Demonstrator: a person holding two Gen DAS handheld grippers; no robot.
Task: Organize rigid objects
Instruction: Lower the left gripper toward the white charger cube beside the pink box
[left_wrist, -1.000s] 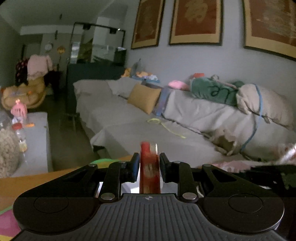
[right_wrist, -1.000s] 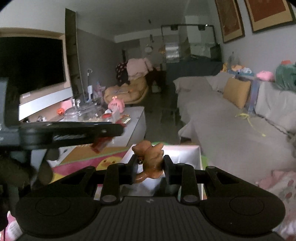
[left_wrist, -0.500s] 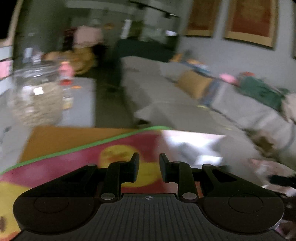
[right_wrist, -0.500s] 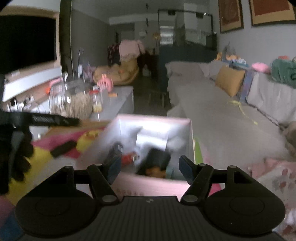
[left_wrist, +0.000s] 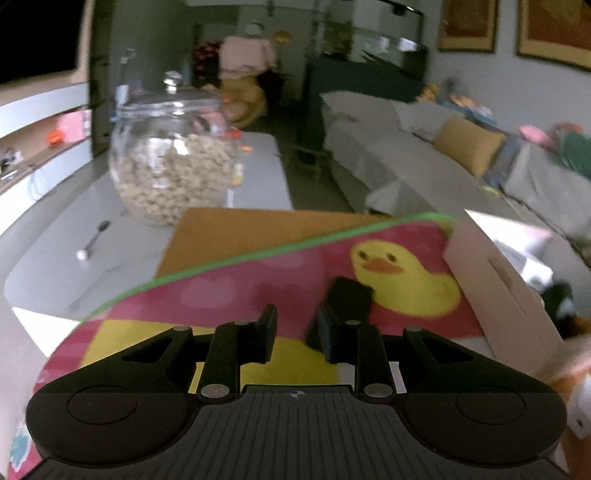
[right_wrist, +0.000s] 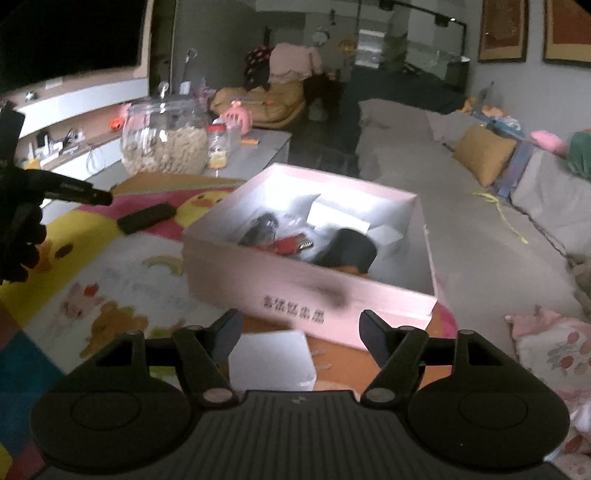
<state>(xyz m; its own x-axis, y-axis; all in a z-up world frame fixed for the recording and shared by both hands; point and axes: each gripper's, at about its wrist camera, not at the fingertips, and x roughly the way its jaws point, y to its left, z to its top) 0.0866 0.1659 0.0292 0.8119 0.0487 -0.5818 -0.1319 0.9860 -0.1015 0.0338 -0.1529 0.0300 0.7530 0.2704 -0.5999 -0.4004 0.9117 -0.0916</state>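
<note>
A pink open box stands on the colourful play mat; inside lie a red item, a dark rounded item and other pieces. A black bar-shaped object lies on the mat left of the box; in the left wrist view it sits just ahead of the right fingertip. My left gripper is narrowly open and empty, low over the mat; it also shows at the left in the right wrist view. My right gripper is wide open and empty in front of the box.
A glass jar of snacks and a spoon stand on the grey table beyond the mat. A small white box lies by my right gripper. The box edge is to the left gripper's right. A sofa runs along the right.
Both grippers have let go: the red item and the orange toy went into the box. My left gripper swung left and down toward the black bar. My right gripper opened wide and pulled back.
</note>
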